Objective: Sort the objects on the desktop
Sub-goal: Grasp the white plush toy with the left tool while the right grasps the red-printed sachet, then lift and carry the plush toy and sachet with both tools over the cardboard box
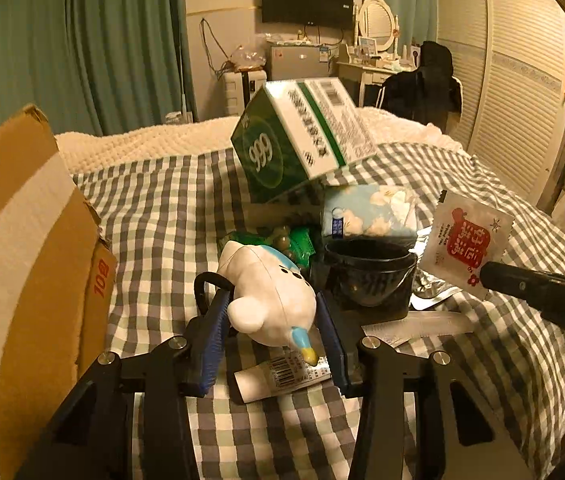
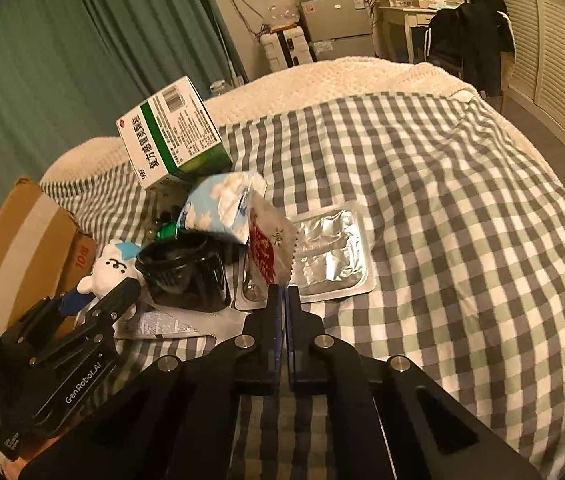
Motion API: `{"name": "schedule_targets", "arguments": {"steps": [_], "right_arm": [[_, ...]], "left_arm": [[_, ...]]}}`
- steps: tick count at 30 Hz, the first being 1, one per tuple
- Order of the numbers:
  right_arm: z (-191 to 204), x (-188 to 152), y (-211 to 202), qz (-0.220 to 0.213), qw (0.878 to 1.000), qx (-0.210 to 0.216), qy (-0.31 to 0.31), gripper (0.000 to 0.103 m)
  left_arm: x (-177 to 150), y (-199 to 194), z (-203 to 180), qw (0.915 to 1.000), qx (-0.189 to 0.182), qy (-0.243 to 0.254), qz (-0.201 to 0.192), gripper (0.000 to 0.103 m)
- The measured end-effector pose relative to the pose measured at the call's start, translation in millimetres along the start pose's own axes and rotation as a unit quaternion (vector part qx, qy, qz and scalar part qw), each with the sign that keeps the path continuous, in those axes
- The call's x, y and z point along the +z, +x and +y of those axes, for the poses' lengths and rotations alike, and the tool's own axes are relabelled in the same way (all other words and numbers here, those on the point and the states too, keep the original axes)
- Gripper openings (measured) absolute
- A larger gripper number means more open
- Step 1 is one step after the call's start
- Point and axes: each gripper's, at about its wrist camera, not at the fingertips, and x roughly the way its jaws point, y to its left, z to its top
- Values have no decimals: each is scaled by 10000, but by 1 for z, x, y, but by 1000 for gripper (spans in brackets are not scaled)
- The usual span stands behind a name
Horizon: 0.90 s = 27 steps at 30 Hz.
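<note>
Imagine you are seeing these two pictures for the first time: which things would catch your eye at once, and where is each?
First the white plush toy, lying on the checked cloth between the left gripper's jaws. Next the red-and-white sachet, held up edge-on in the shut right gripper. Behind both, the green-and-white medicine box sits tilted on top of the clutter, above a black cup.

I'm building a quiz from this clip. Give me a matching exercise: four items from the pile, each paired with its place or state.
1. white plush toy
2. red-and-white sachet
3. green 999 medicine box
4. silver blister pack

A. tilted on top of the pile
B. flat on the checked cloth
C. between the left gripper's fingers
D. pinched upright by the right gripper

Pairs: 1-C, 2-D, 3-A, 4-B
</note>
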Motion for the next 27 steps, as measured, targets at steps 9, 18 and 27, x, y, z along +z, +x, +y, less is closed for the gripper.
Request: {"name": "schedule_targets", "arguments": {"steps": [9,18,27], "right_arm": [[-2,6,-22,-360,9992,47,145,1],[6,9,-49,-714,9974,132,32,1],[20,12,-84,-1112,9935,204,-100,1]], "left_arm": [[9,-29,0,9994,-59,-10,-341,44],[16,-64,-5,9980,-98,12,-620,44],[29,-114,-8,9951,-118,96,-978,44]]}}
